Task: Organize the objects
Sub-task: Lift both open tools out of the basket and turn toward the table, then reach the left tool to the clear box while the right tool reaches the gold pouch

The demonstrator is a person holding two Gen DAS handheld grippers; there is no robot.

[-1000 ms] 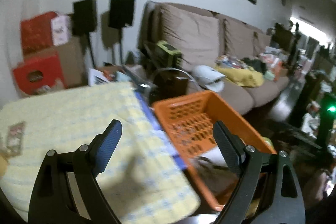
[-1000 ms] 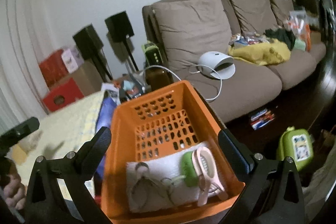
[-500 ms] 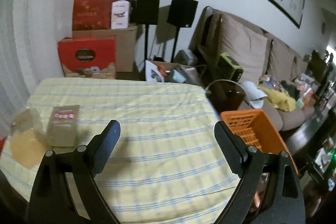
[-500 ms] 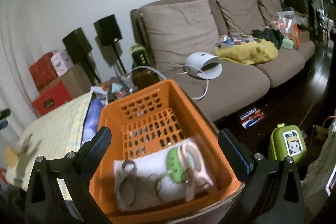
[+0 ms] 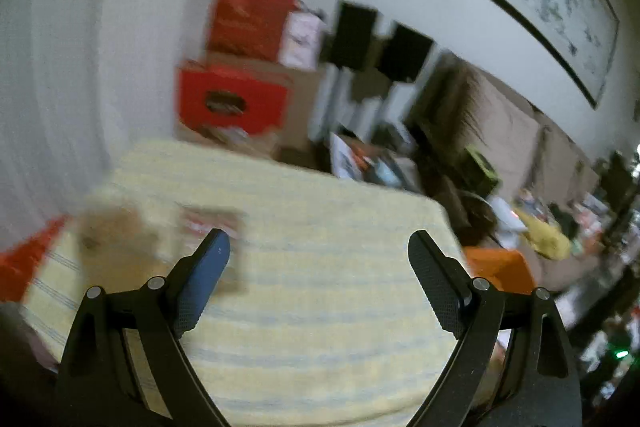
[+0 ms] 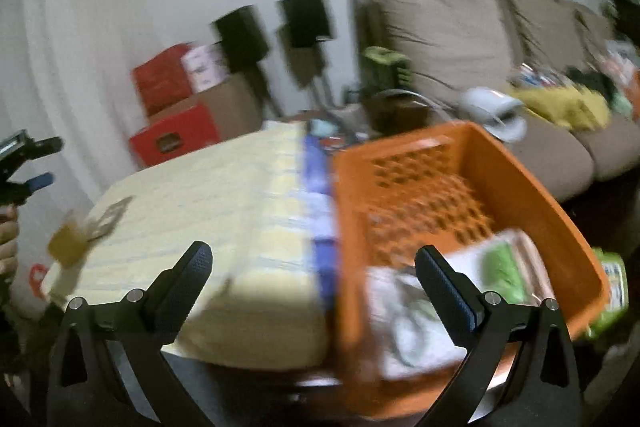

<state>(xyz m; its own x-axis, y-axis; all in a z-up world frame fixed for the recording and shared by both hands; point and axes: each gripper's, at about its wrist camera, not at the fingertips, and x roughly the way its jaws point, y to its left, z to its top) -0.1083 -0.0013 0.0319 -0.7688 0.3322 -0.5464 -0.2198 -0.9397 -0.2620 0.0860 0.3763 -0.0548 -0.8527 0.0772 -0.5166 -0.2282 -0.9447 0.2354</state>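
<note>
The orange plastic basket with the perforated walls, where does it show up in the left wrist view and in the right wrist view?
Left wrist: the orange plastic basket shows only as a corner at right, past the yellow striped tablecloth.
Right wrist: the basket fills the right half, beside that cloth.
Shared landmark: the red cardboard box against the wall.

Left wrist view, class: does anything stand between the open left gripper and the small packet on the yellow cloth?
Nothing visible does. Only bare yellow cloth lies between the left gripper and the packet, just past its left finger; blur hides fine detail.
</note>
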